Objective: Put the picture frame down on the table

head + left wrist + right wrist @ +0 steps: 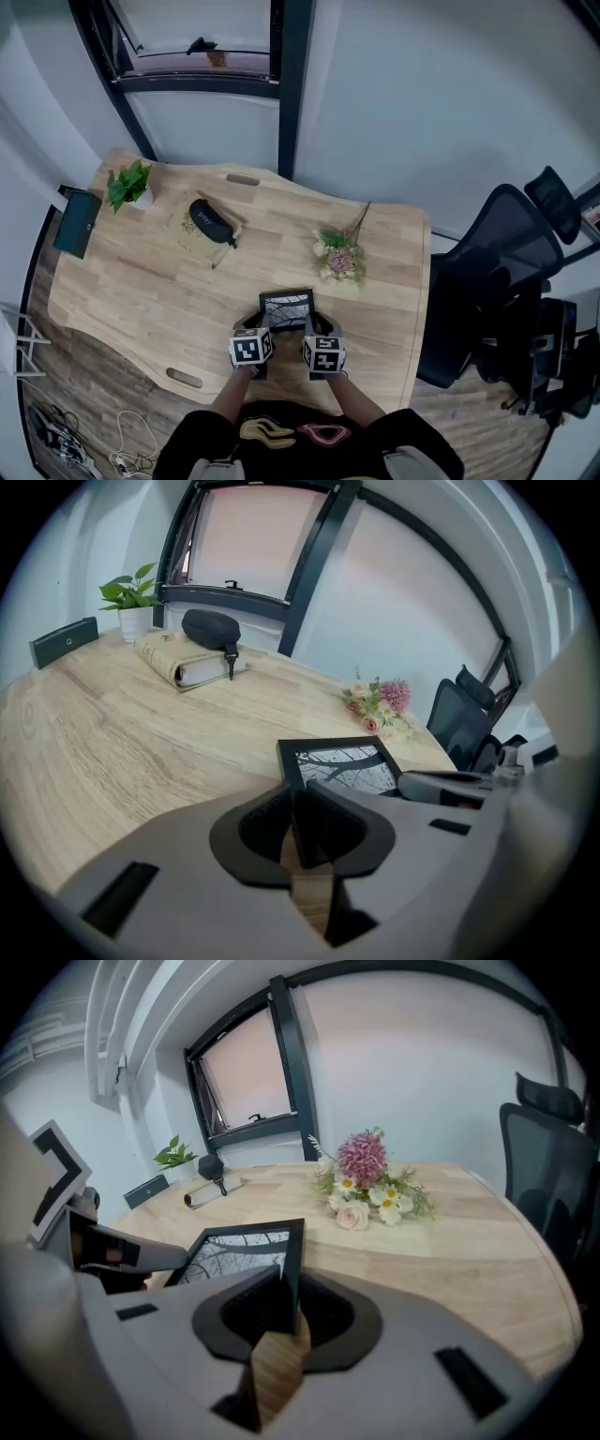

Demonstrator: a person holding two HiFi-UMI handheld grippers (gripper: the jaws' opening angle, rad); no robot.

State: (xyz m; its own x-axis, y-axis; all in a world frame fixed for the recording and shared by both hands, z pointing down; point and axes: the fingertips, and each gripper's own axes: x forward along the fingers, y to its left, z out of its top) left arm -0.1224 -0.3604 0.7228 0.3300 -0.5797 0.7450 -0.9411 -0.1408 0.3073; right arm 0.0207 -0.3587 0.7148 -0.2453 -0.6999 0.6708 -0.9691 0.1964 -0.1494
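Clamping the picture frame (287, 309) edgewise: left claw (298, 819), right claw (286, 1302).

An office — wooden desk (141, 281), mesh swivel chair (492, 272), notebook (183, 663).

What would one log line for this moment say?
left tongs: shut on picture frame | right tongs: shut on picture frame | frame contact with table: unclear
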